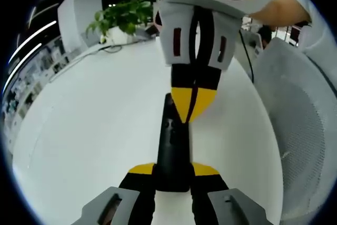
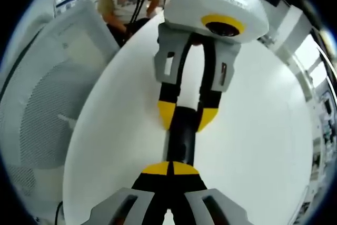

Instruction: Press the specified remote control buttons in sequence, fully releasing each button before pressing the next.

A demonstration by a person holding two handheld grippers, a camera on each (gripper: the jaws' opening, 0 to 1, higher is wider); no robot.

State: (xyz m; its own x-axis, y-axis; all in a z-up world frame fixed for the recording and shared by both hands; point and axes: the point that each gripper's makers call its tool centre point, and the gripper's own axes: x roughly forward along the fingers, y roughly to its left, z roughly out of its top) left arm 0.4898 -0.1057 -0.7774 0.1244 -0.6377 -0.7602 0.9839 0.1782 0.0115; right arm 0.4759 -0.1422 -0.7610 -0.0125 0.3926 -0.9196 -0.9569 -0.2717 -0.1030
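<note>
The remote control [image 1: 171, 151] is clamped by the left tongs [image 1: 174, 175] over the white surface [image 1: 95, 125]. The right tongs [image 1: 194, 104], closed together, are pressed tip-down onto its buttons; a press seems underway, and a full release should follow.

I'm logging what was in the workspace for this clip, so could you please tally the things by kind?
Remote control: 1, black, held between the left gripper's fingers.
Grippers: 2; the right gripper is shut, tips on the remote.
Table: 1, white.
Potted plant: 1.
Mesh chair: 1.
Total: 6.
</note>
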